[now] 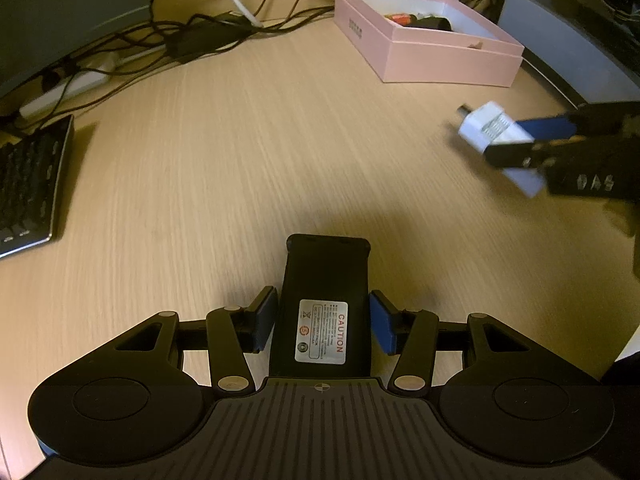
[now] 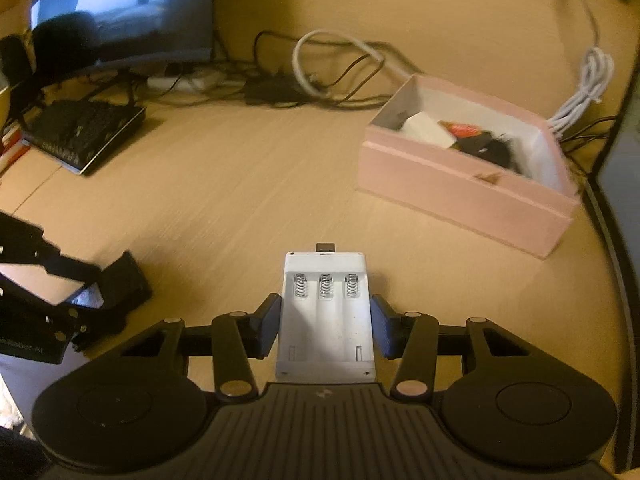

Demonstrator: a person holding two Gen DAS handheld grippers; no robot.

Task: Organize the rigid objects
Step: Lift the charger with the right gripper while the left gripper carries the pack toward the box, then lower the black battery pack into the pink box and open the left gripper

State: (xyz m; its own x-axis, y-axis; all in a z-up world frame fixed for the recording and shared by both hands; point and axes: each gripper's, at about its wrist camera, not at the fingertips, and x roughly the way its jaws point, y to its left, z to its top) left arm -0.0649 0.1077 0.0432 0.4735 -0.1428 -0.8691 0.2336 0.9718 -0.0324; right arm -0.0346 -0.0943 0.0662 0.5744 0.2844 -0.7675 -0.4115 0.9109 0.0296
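Note:
My left gripper (image 1: pixel 323 322) is shut on a black battery pack (image 1: pixel 325 280) with a white caution label, held above the wooden desk. My right gripper (image 2: pixel 325 326) is shut on a white battery holder (image 2: pixel 326 316) with three springs and a USB plug at its front. The right gripper and its white holder (image 1: pixel 494 126) also show at the right of the left wrist view. The left gripper with the black pack (image 2: pixel 120 284) shows at the left of the right wrist view. A pink box (image 1: pixel 430 54) stands ahead, holding several small items (image 2: pixel 460 136); it also shows in the right wrist view (image 2: pixel 460 188).
A tangle of black and white cables (image 1: pixel 224 28) and a power strip (image 1: pixel 64 90) lie at the back of the desk. A black keyboard (image 1: pixel 28 188) sits at the left and a monitor (image 2: pixel 120 12) behind it. A dark device (image 1: pixel 568 52) stands right of the box.

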